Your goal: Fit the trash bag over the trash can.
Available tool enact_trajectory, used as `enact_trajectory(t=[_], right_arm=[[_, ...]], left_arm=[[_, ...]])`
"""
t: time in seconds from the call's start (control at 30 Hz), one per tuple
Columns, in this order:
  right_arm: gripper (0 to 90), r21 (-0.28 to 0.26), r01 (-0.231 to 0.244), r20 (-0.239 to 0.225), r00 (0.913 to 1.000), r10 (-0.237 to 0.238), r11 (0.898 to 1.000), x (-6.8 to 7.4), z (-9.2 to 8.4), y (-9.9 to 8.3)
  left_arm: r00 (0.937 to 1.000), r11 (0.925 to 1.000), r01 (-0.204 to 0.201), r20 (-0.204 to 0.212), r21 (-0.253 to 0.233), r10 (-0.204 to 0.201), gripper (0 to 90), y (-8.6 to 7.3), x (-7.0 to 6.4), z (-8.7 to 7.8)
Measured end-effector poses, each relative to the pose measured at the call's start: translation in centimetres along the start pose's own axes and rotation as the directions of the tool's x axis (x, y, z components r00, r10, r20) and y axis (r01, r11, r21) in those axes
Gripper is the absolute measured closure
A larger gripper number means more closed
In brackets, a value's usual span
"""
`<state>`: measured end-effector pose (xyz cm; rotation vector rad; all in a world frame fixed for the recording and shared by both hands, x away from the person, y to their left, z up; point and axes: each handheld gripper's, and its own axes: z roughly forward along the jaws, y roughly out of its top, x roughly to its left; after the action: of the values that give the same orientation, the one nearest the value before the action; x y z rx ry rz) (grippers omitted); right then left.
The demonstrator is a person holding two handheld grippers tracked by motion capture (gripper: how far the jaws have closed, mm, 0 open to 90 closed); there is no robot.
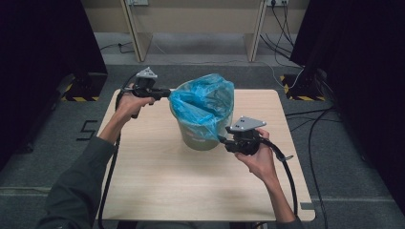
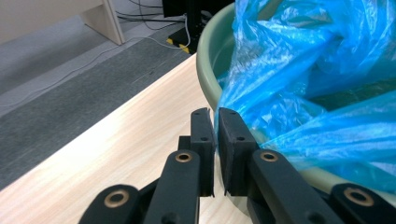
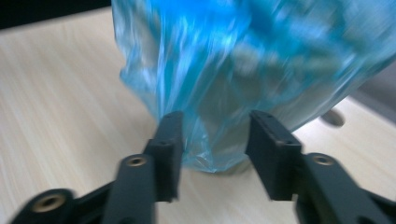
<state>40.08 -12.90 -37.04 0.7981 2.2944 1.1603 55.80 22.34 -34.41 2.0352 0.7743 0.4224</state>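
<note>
In the left gripper view the left gripper has its two black jaws pressed nearly together at lower centre of the frame, pinching a thin edge of the blue plastic bag just where the film spills over the rim of the pale green bucket. That pinch looks meant to anchor one side of the liner against the rim so the film can be drawn taut from the other side. In the right gripper view the right gripper stands with its jaws partway apart at the bottom of the frame; a hanging fold of the bag drops between them, but the pads do not press on it, so this side is loose. The blur there makes the fold's exact edge hard to read. In the high view the bucket sits at the middle of the wooden table, the bag bunched up out of its mouth and draped down the near side. The left gripper comes in at upper left of the bucket, the right at its lower right — opposite sides, a placement that suits spreading a liner evenly around the rim.
</note>
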Motion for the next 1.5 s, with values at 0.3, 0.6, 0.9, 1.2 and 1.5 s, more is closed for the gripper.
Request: enact_trajectory(t=[0.3,0.6,0.9,1.2,1.5], right_arm=[[35.6,-0.163,-0.064,-0.002,0.9979,0.065,0.985,0.9,-1.7,4.3],[74.8,-0.153,-0.031,-0.072,0.9972,0.02,0.988,1.3,2.8,4.7],[88.5,-0.117,0.183,-0.147,0.9689,-0.199,0.976,5.6,2.8,3.7],[82.0,0.02,0.193,-0.184,0.9651,-0.186,0.981,6.6,5.6,0.8],[50.3,-0.066,0.092,-0.098,0.9903,-0.099,0.994,4.5,0.6,1.8]], left_arm=[[0.9995,0.9999,0.009,0.032,-0.014,-0.009,84.2,-1.4,-0.1,-0.2],[0.9987,0.9996,0.012,0.05,-0.027,-0.011,83.6,-2.3,-0.1,-0.5],[0.9977,0.9992,0.027,0.063,-0.029,-0.025,83.3,-2.6,-0.1,-0.5],[0.9986,0.9997,0.024,0.048,0.006,-0.024,83.9,-3.6,-0.1,0.5],[0.9991,0.9995,0.032,0.027,-0.003,-0.032,71.4,-3.6,-0.3,0.4]])
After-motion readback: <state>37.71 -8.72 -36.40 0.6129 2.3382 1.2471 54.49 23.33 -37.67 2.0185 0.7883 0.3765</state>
